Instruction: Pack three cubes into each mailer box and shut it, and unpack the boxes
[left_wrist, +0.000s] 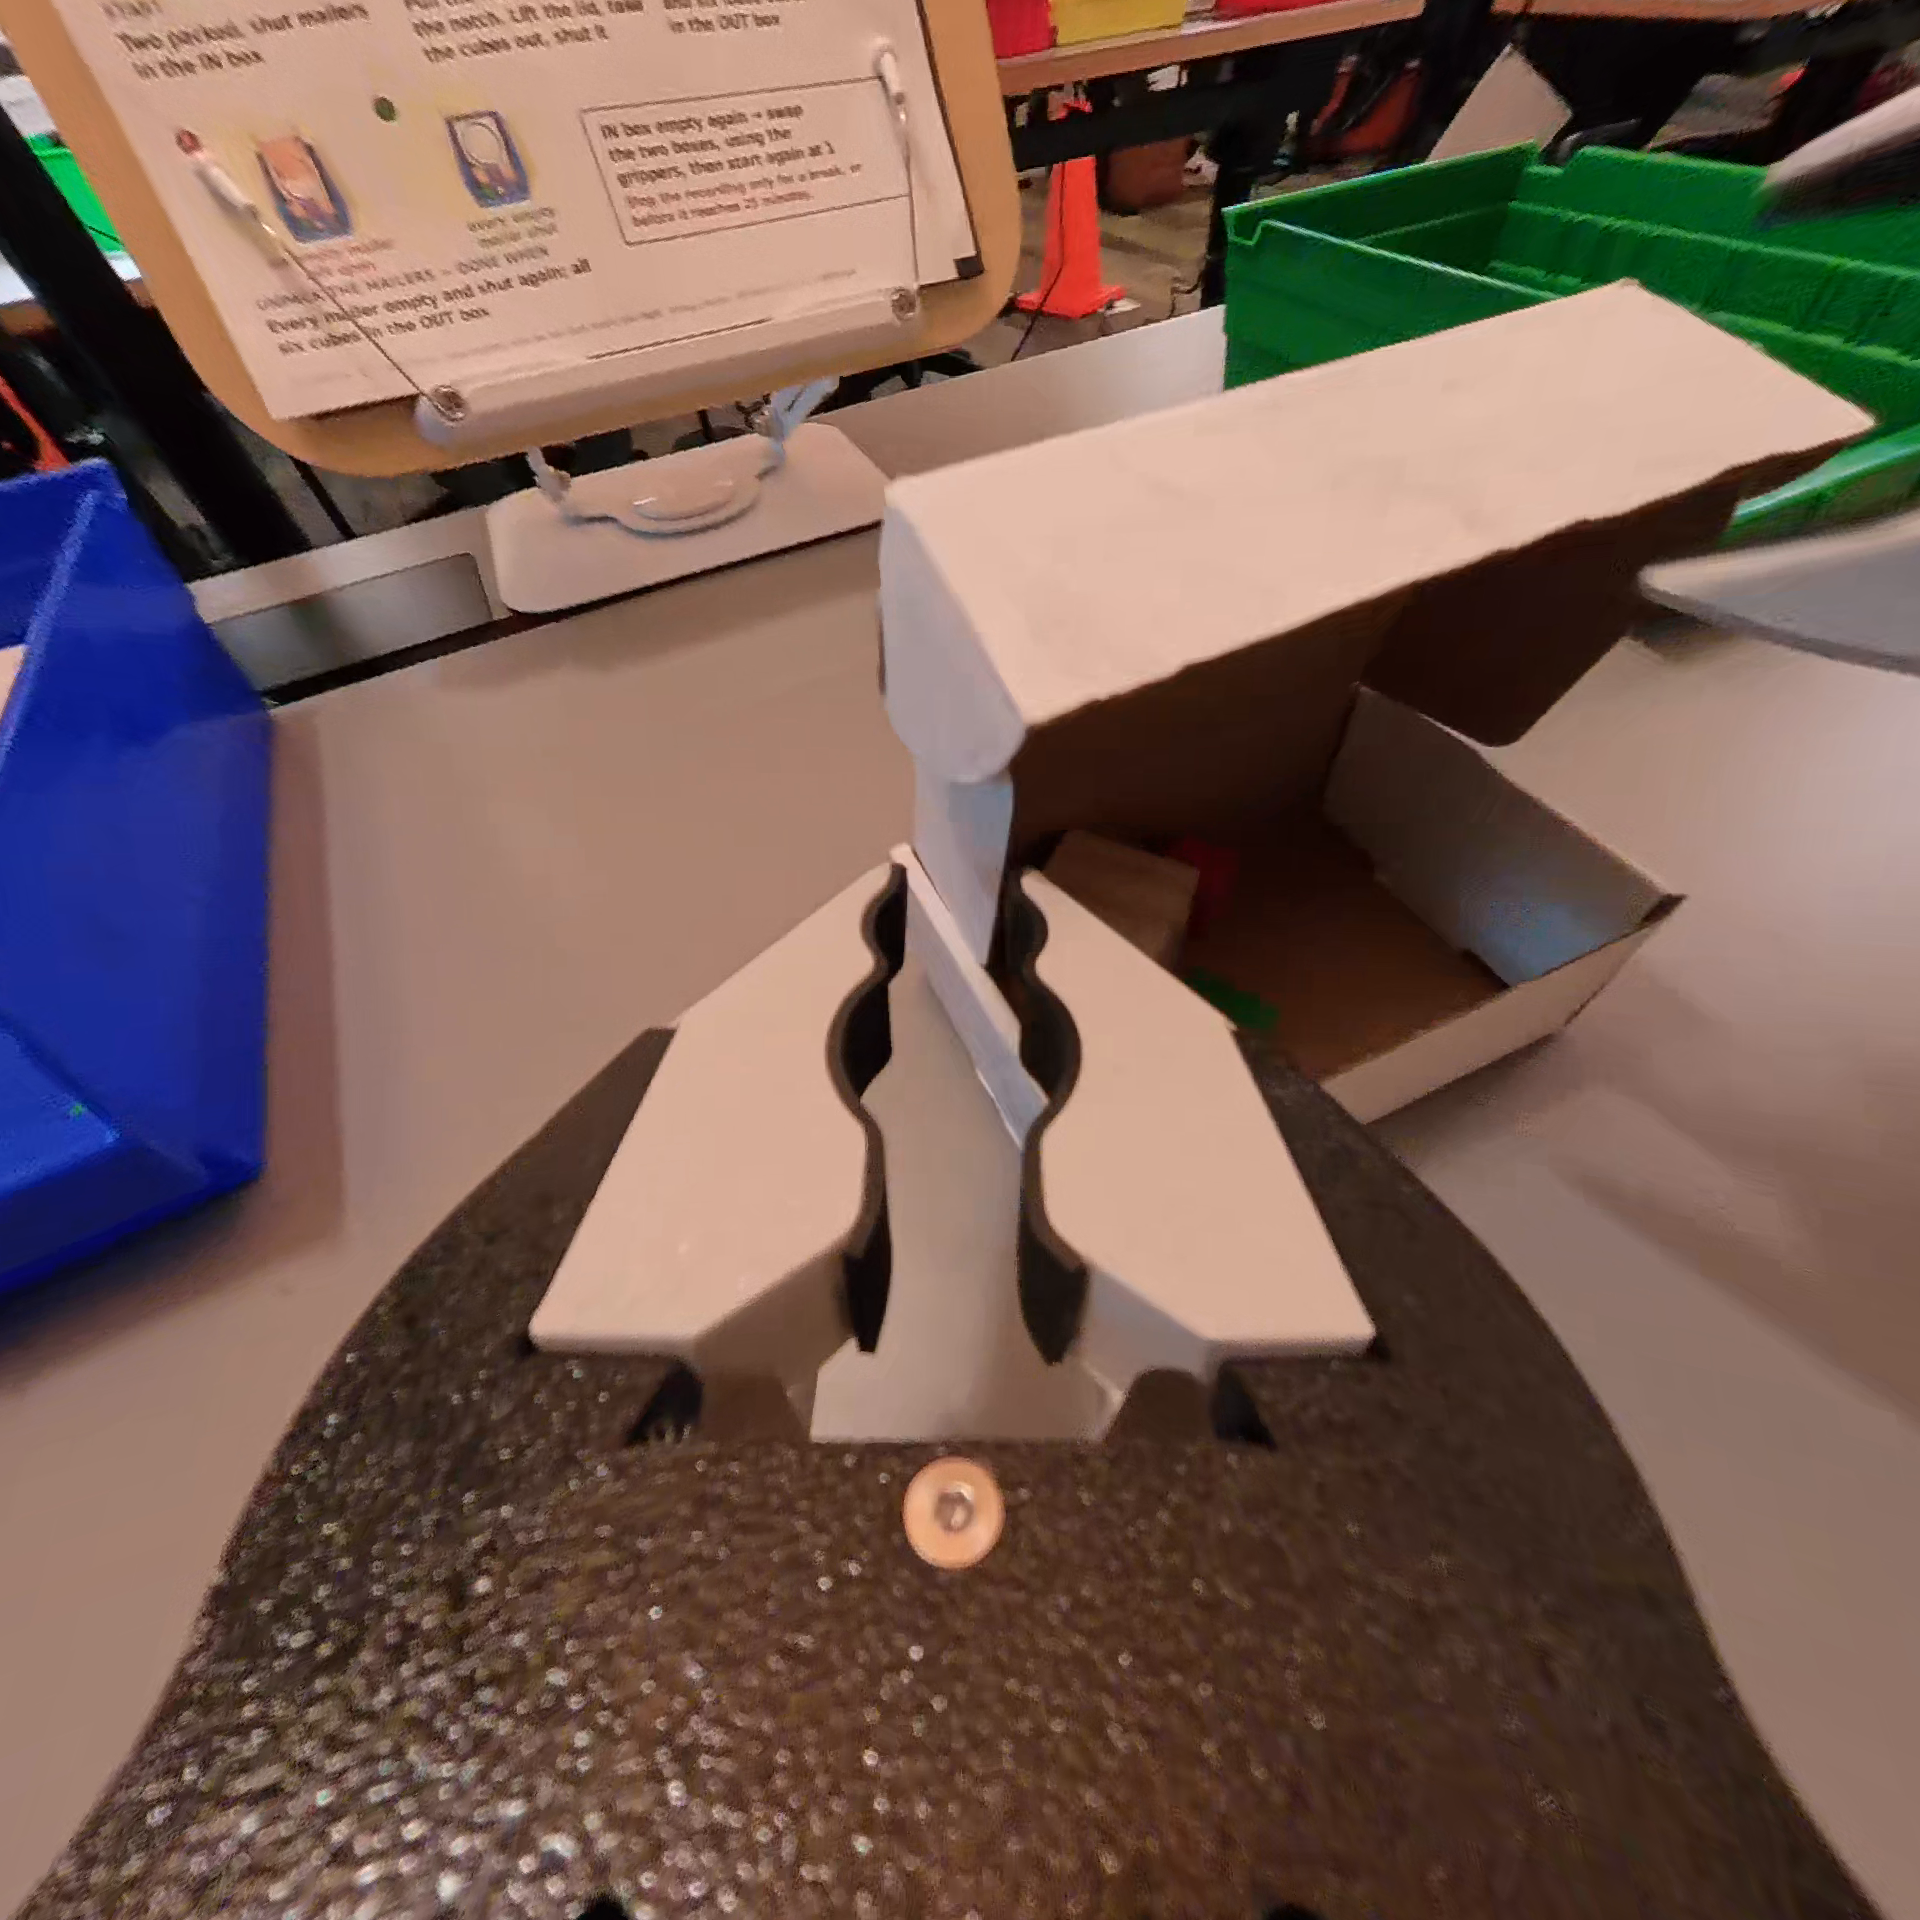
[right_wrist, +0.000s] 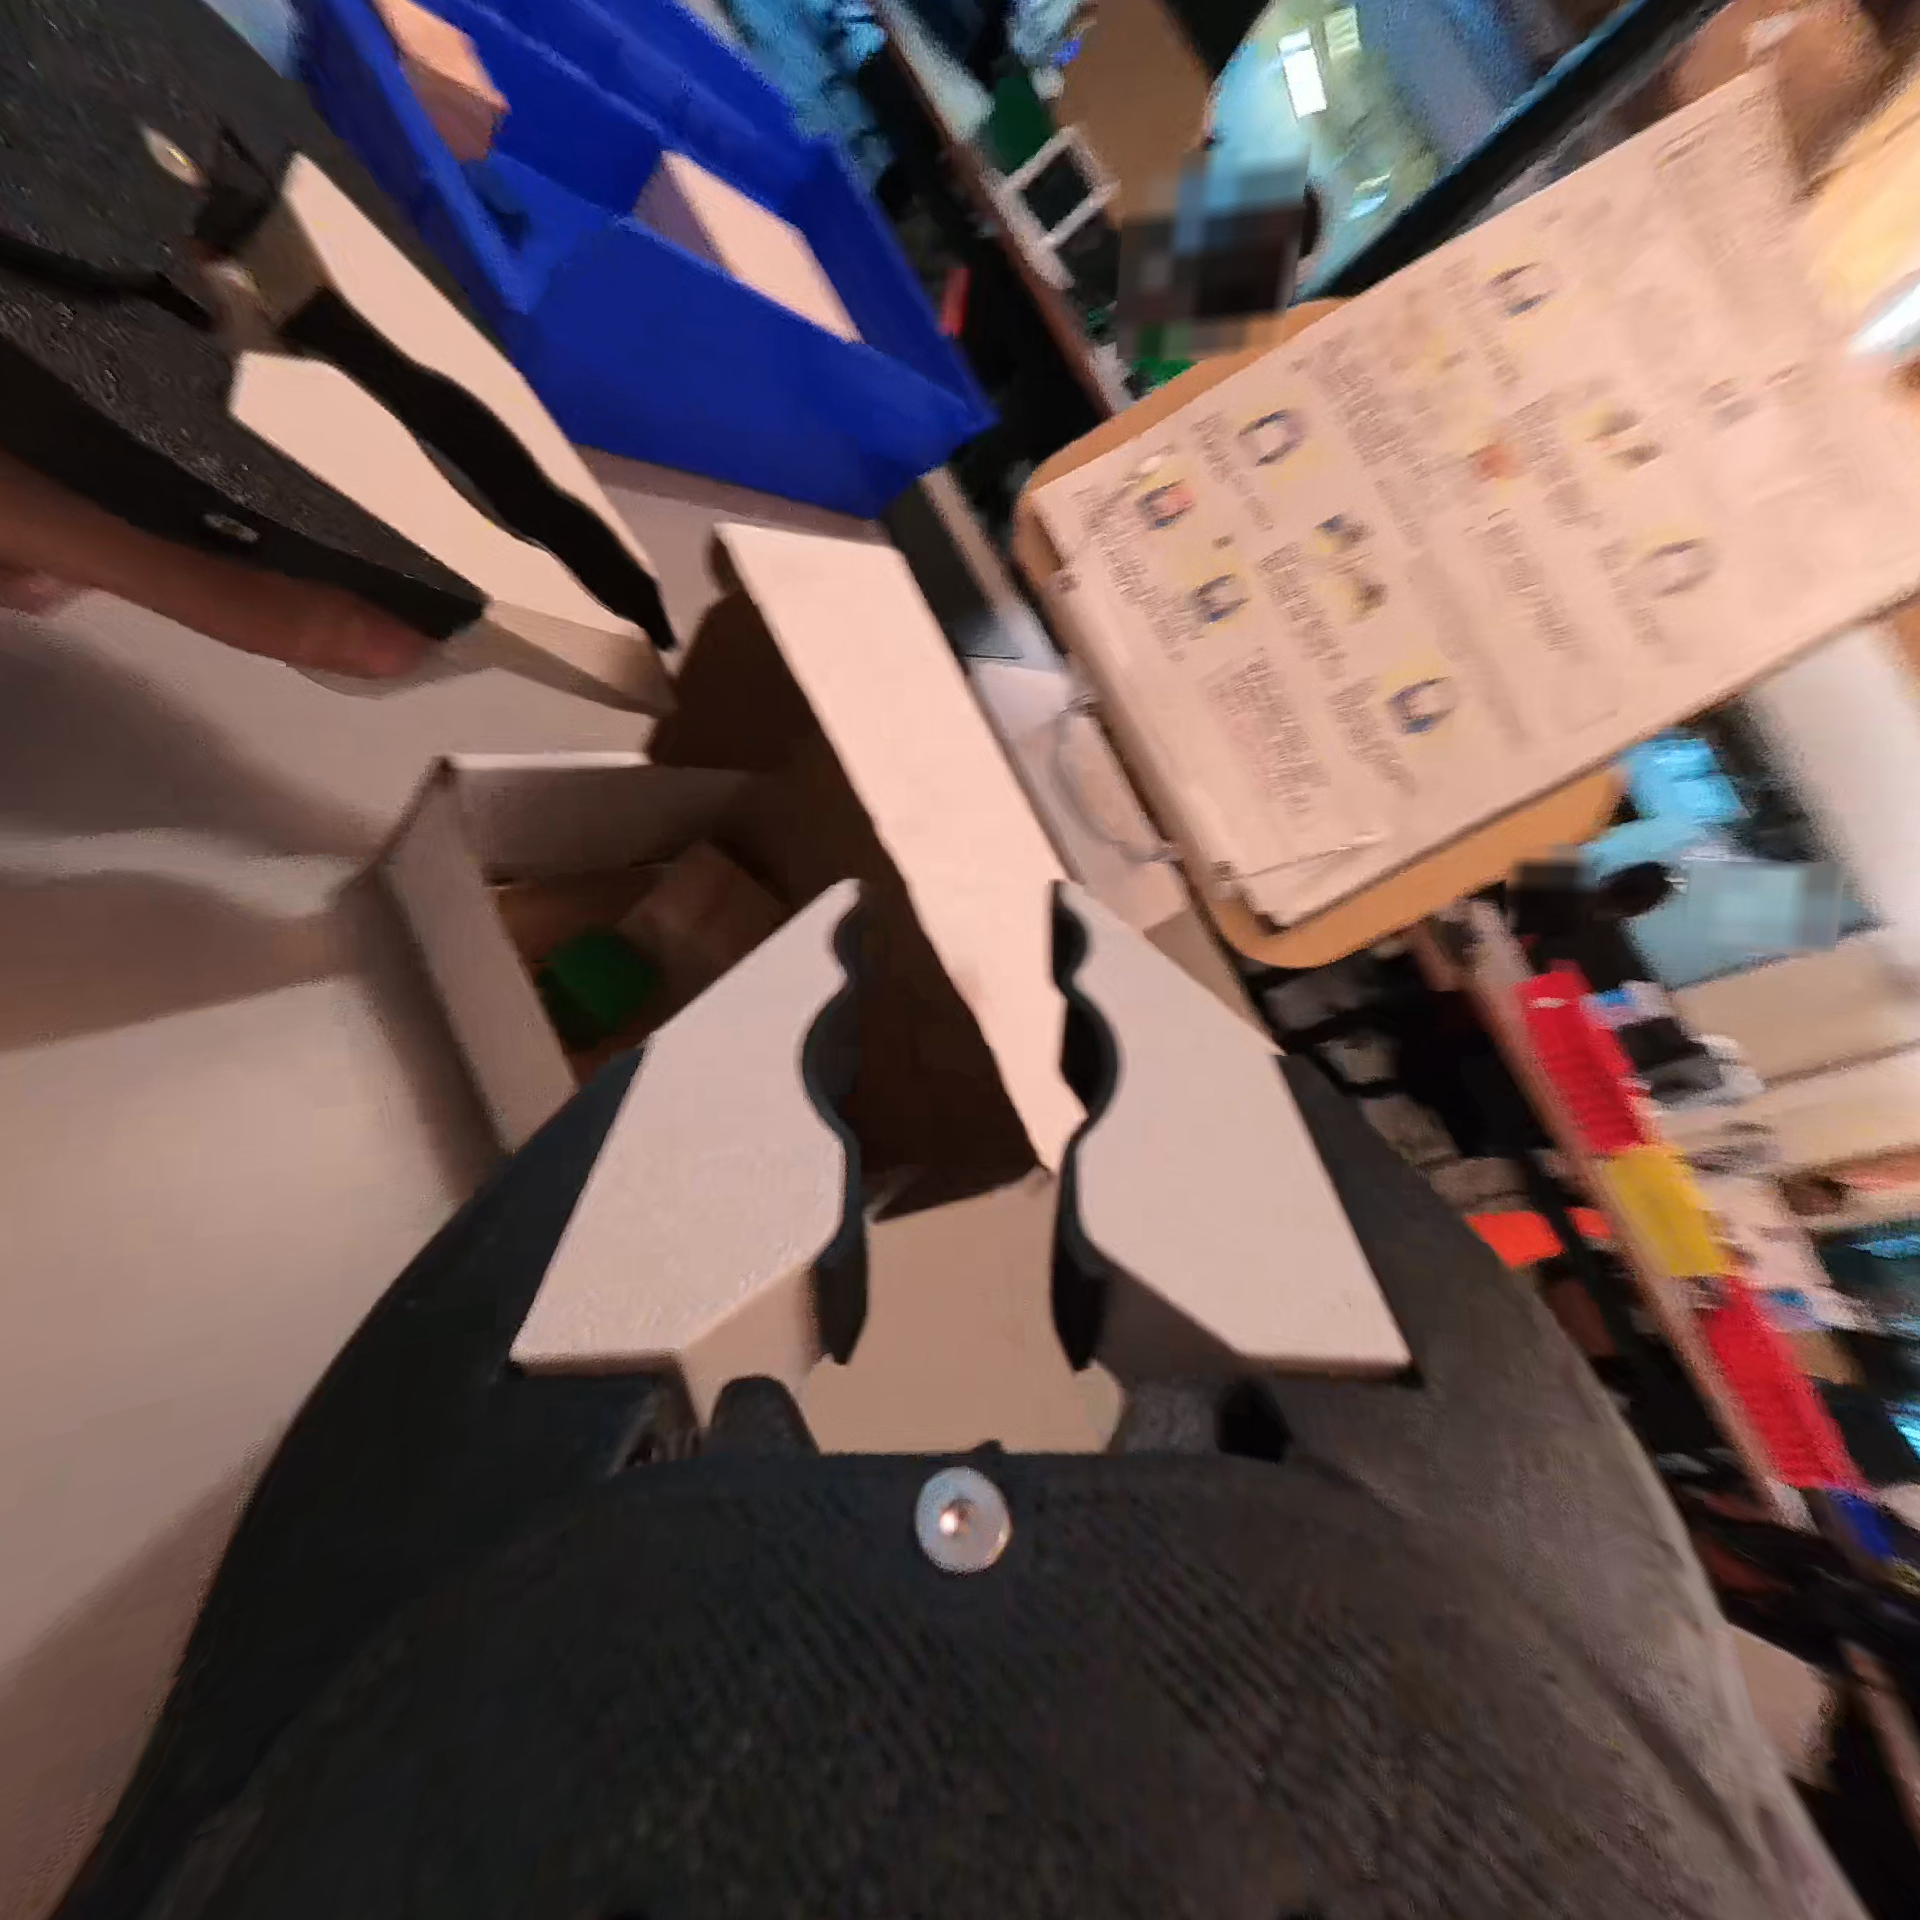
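Observation:
A white mailer box (left_wrist: 1455, 821) sits on the grey table with its lid (left_wrist: 1351, 488) raised. Inside it are a wooden cube (left_wrist: 1127, 894), a red cube (left_wrist: 1210, 873) and a green cube (left_wrist: 1231, 1003). My left gripper (left_wrist: 961, 873) is shut on the lid's left side flap and holds the lid up. My right gripper (right_wrist: 954, 894) is open, with the lid's (right_wrist: 914, 779) other end between its fingers. Its blurred fingers (left_wrist: 1797, 613) show at the right edge of the left wrist view. The right wrist view shows the left gripper (right_wrist: 660, 665), the green cube (right_wrist: 597, 987) and the wooden cube (right_wrist: 707, 904).
A blue bin (left_wrist: 125, 831) stands on the left; in the right wrist view (right_wrist: 707, 343) it holds a wooden cube (right_wrist: 447, 83) and another white mailer (right_wrist: 748, 239). A green bin (left_wrist: 1455, 270) stands behind the box. An instruction board (left_wrist: 582, 208) on a stand is at the back.

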